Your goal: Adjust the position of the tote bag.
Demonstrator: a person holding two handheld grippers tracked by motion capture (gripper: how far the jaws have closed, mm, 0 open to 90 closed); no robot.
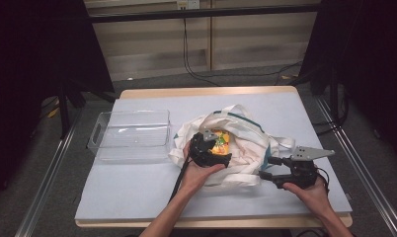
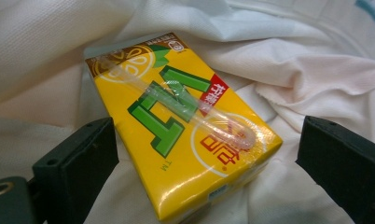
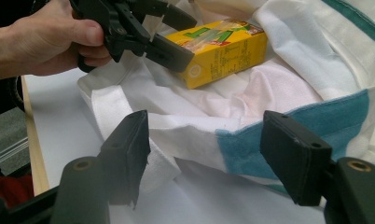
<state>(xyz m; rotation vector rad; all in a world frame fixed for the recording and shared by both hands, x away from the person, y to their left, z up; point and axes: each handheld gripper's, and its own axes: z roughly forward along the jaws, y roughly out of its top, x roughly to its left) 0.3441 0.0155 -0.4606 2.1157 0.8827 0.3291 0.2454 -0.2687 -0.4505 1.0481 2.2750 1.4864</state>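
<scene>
Jaws of left gripper (image 2: pixel 202 158) stand wide apart, straddling a yellow rectangular drink carton w/ green lettering and a plastic-wrapped straw on its face (image 2: pixel 178 126); pads don't press it, gap shows on both sides. No earlier pic to compare, so just that: open, carton between but not held. Jaws of right gripper (image 3: pixel 204 154) also spread, hovering at the edge of a white cloth tote bag w/ teal trim (image 3: pixel 288 116); nothing pinched, fabric lies beyond the pads.

Step in hand, as I read it: picking the carton out of the bag, probably for the clear plastic rectangular bin (image 1: pixel 130 134) on the left of the pale grey table mat (image 1: pixel 137 192). To do it well: lower left gripper a bit more so pads sit on the carton's two long sides, not on the top face or straw; close square-on, since carton lies tilted on soft cloth and could twist or slip. Keep bag cloth out of the pinch — folds crowd the left pad. Right gripper could clamp the bag rim to keep it from lifting w/ the carton.

Carton's place: lying flat-ish inside the open mouth of the bag, mid-table in high view (image 1: pixel 221 140), face up, one corner pointing toward the left gripper camera, nearer the left pad than the right one. Bin sits just beside the bag, apart from the carton.
</scene>
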